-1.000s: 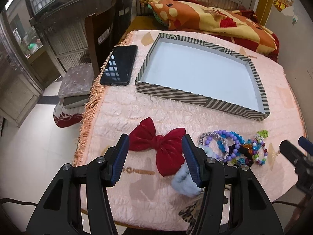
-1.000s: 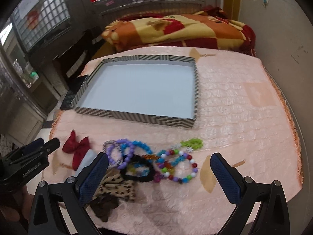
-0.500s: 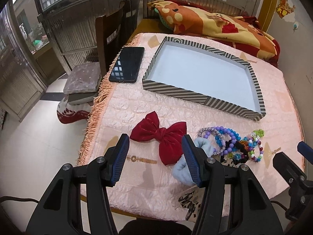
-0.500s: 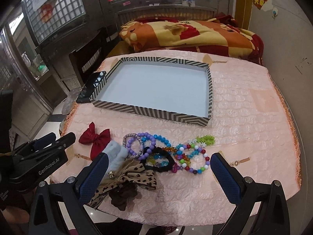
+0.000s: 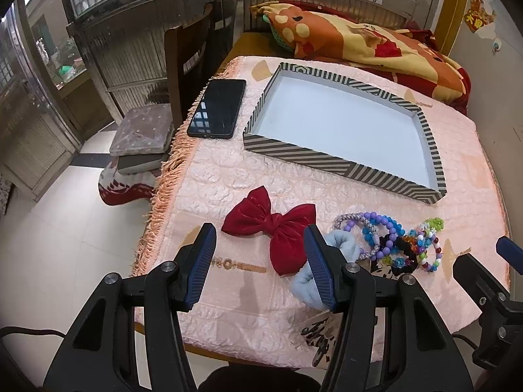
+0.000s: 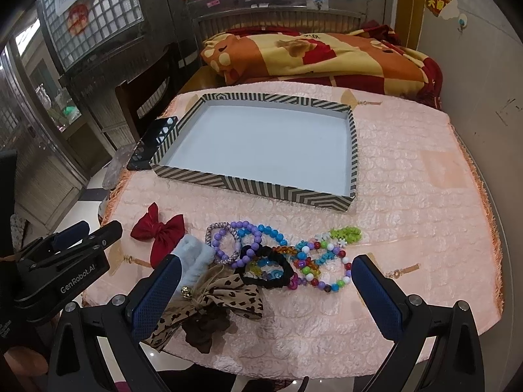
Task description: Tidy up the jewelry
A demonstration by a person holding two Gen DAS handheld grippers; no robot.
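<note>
I see bracelets (image 6: 278, 254) just ahead of my right hand-held gripper (image 6: 264, 281); both hand-held grippers agape, empty, tilted down over table (image 6: 408, 196).

Both grippers tilt downward with jaws wide apart — left gripper (image 5: 260, 248), right gripper (image 6: 263, 281) — nothing held.

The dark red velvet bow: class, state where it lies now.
In the left wrist view, the dark red velvet bow lies on the pink tablecloth, nearer than the striped tray, left of the beaded bracelets.
</note>
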